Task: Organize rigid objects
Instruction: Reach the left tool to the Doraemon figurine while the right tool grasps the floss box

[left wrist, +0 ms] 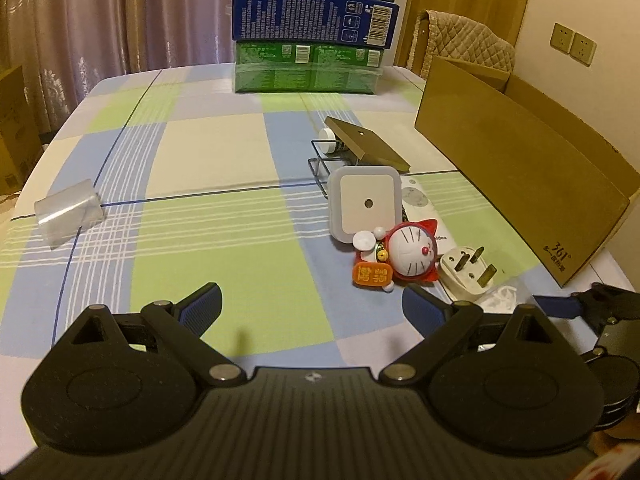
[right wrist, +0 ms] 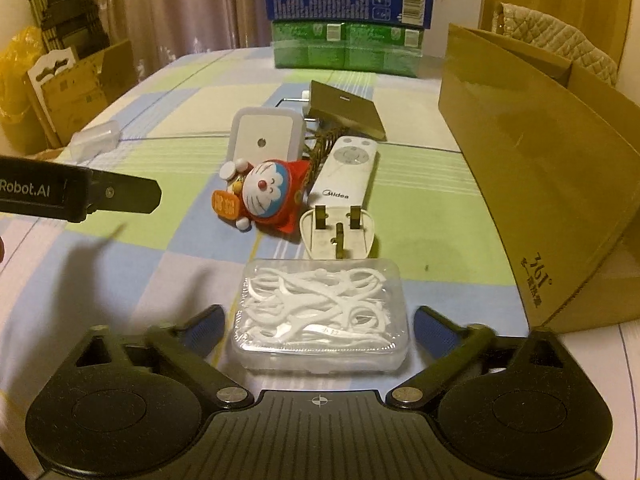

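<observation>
My right gripper (right wrist: pixel 319 320) stands open around a clear lidded box of white floss picks (right wrist: pixel 320 312), with a thin gap between each blue pad and the box sides. Just beyond the box lie a white three-pin plug (right wrist: pixel 340 236), a red and white cat figure (right wrist: pixel 264 196), a white remote (right wrist: pixel 348 172) and a square night light (right wrist: pixel 264 136). My left gripper (left wrist: pixel 312 304) is open over bare tablecloth, with nothing between its fingers. The cat figure (left wrist: pixel 404 256) and the plug (left wrist: pixel 468 272) lie just ahead to its right.
An open cardboard box (right wrist: pixel 540 184) stands at the right on the checked tablecloth (left wrist: pixel 200 240). A wire rack with a brown plate (left wrist: pixel 368 144) lies behind the night light. A clear plastic case (left wrist: pixel 68 212) sits at the far left. Stacked cartons (left wrist: pixel 308 56) stand along the back edge.
</observation>
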